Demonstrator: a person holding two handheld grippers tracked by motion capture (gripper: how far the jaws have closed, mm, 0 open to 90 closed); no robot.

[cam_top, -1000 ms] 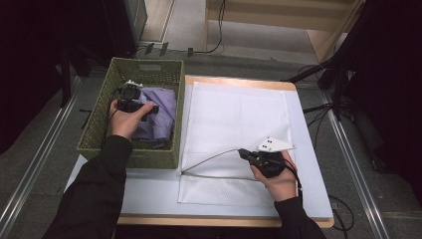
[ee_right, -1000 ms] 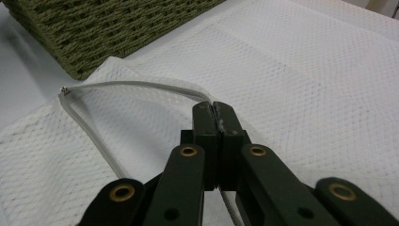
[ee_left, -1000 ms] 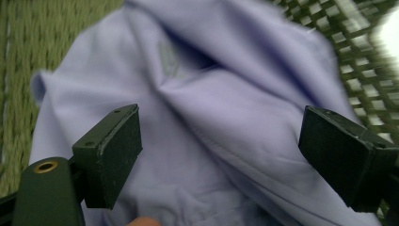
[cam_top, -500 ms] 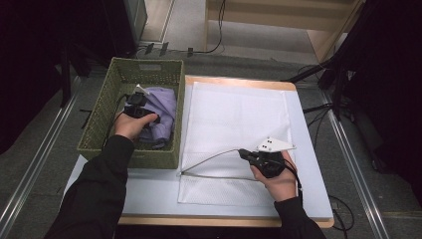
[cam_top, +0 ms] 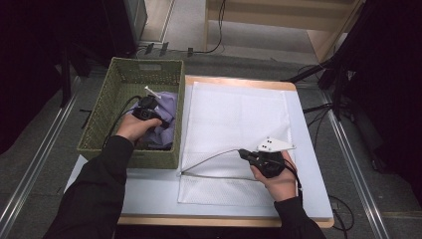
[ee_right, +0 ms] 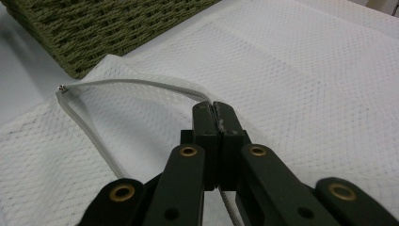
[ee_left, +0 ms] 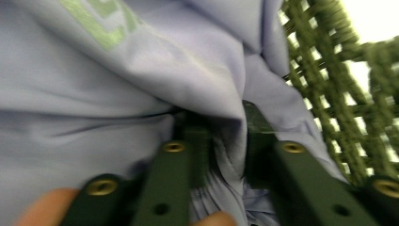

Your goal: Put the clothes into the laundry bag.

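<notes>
A lilac garment lies in the green woven basket at the table's left. My left gripper reaches into the basket. Its jaws have just been closing, and in the left gripper view they pinch a fold of the lilac cloth, close to the basket wall. A white mesh bag lies flat on the table. My right gripper is shut on its grey zip edge, lifting it into an arc. The right gripper view shows those jaws clamped on the edge.
The table has a pale top with a wooden rim, and the basket stands at its left edge. A cable trails from the left gripper across the basket. Dark stands and floor cables lie beyond the table's right and far sides.
The left hand has shifted a little to the right in the basket, onto the lilac garment. The right hand and the lifted zip edge have stayed put.
</notes>
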